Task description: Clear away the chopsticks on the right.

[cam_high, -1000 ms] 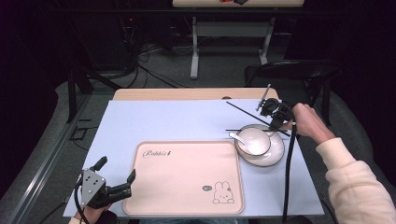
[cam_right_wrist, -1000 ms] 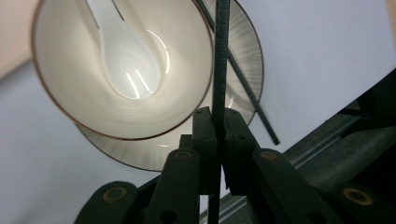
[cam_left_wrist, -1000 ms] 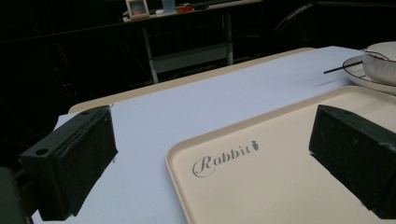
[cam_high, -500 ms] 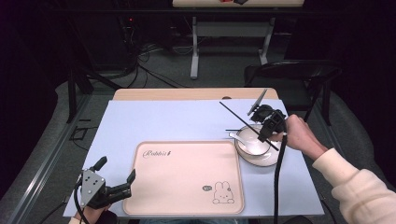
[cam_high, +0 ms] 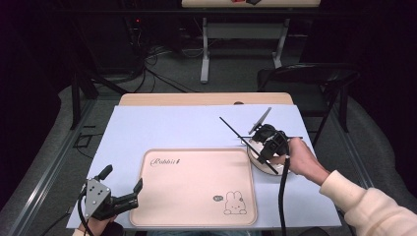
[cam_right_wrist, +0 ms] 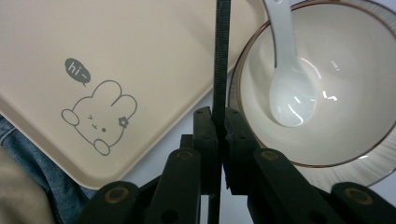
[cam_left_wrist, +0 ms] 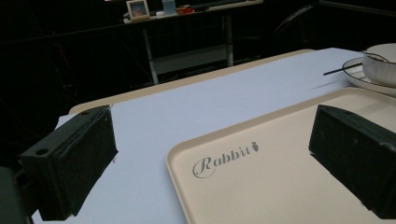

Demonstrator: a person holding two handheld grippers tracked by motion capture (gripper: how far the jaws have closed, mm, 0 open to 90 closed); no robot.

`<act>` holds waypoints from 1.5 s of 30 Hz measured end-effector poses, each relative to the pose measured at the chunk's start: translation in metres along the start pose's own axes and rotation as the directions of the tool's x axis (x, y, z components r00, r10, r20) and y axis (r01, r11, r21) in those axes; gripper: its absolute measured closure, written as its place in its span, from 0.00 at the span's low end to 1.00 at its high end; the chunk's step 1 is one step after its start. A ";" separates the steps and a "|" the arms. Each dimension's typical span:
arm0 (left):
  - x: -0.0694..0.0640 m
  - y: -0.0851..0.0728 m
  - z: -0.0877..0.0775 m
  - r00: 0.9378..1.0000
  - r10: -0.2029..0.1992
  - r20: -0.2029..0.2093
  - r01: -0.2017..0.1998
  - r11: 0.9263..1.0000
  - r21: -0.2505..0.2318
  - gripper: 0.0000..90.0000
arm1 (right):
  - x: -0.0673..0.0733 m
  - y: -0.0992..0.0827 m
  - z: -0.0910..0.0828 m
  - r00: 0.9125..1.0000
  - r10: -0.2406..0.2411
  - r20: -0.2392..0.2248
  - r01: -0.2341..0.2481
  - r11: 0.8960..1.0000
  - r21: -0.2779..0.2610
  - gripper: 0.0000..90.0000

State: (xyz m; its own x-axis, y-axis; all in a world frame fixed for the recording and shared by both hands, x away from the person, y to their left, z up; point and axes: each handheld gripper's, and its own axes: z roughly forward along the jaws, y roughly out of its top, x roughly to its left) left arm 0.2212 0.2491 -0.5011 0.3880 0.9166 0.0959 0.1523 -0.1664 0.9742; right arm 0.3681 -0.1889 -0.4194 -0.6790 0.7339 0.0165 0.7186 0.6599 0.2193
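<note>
Resting just off the near left corner of the cream tray (cam_high: 196, 184), the left gripper (cam_high: 120, 194) has its jaws spread wide with nothing between them; in the left gripper view the two black pads frame the tray's "Rabbit" lettering and touch neither the tray nor the pale blue mat (cam_high: 162, 128) under it. Right of the tray, just past its far right corner, a white bowl (cam_right_wrist: 327, 93) sits on a saucer (cam_left_wrist: 359, 74) with a white spoon (cam_right_wrist: 285, 70) lying inside. Above that bowl hangs the right gripper (cam_high: 268, 142), its jaws closed tight on a thin black chopstick (cam_right_wrist: 222, 51) that runs out past the bowl's rim, alongside the tray's edge. A second black chopstick (cam_high: 295, 137) lies beyond the bowl, right of the tray.
</note>
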 end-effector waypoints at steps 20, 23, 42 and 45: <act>0.000 0.000 0.000 1.000 0.000 0.000 0.000 1.000 -0.004 0.01 | 0.029 -0.007 0.058 0.974 0.154 -0.164 -0.157 0.988 -0.006 0.95; 0.000 0.000 -0.001 1.000 -0.001 0.000 0.001 1.000 -0.006 0.01 | 0.033 -0.008 0.070 0.966 0.176 -0.192 -0.177 0.984 0.016 0.95; 0.000 0.000 -0.001 1.000 -0.001 0.000 0.001 1.000 -0.011 0.01 | 0.043 -0.014 0.109 0.951 0.222 -0.213 -0.213 0.975 0.067 0.94; 0.000 0.000 -0.001 1.000 0.001 -0.002 -0.001 1.000 -0.008 0.01 | 0.043 -0.014 0.108 0.953 0.218 -0.209 -0.209 0.976 0.066 0.94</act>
State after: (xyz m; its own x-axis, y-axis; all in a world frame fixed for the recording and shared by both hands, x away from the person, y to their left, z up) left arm 0.2204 0.2496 -0.5012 0.3867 0.9171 0.0971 0.1445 -0.1643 0.9758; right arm 0.3452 -0.1498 -0.5276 -0.5219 0.8100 0.2674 0.8529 0.5013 0.1460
